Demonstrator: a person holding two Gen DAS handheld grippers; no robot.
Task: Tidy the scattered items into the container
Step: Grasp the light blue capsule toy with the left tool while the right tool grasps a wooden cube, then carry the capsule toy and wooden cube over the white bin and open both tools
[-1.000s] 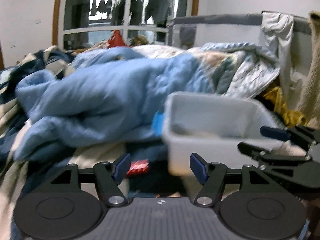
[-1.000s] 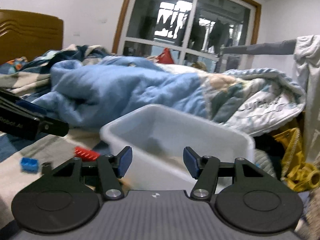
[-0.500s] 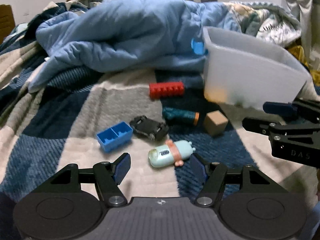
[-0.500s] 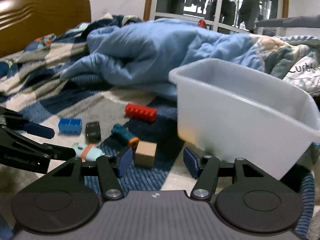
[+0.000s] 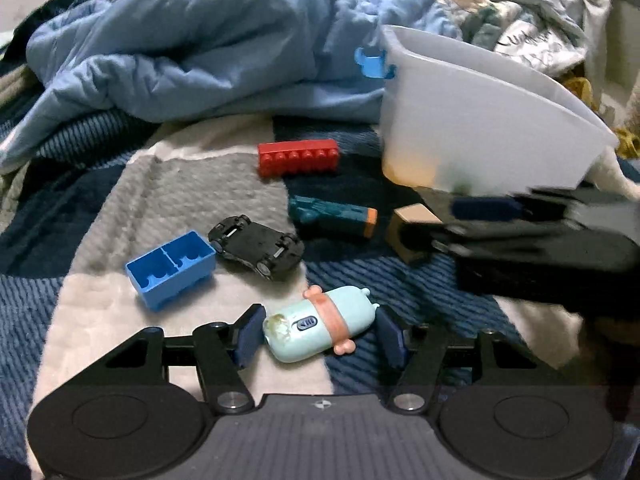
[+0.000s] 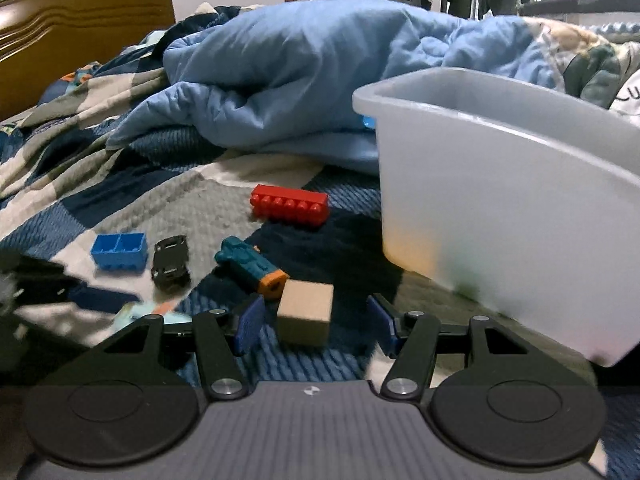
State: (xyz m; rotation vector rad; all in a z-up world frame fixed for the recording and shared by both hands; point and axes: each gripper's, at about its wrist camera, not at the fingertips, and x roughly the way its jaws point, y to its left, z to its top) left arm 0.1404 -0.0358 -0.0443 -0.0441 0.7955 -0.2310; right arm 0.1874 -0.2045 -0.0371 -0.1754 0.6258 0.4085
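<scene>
Several toys lie on a checked blanket beside a translucent white bin (image 5: 480, 128). My left gripper (image 5: 318, 336) is open, its fingers either side of a mint-green pig toy (image 5: 320, 330). My right gripper (image 6: 314, 326) is open around a tan wooden cube (image 6: 306, 312), which also shows in the left wrist view (image 5: 408, 228). Further out lie a blue brick (image 5: 172, 270), a black toy car (image 5: 258, 246), a teal and orange toy (image 5: 332, 216) and a red brick (image 5: 298, 157). The bin (image 6: 508, 200) stands to the right in the right wrist view.
A crumpled light-blue duvet (image 5: 200, 44) is heaped behind the toys. A small blue clip (image 5: 374, 62) sits at the bin's far corner. A wooden headboard (image 6: 80, 32) stands at the far left. A patterned quilt (image 5: 532, 36) lies behind the bin.
Both grippers have tilted down from the room toward the blanket and moved in. The left now brackets the pig toy and the right brackets the wooden cube.
</scene>
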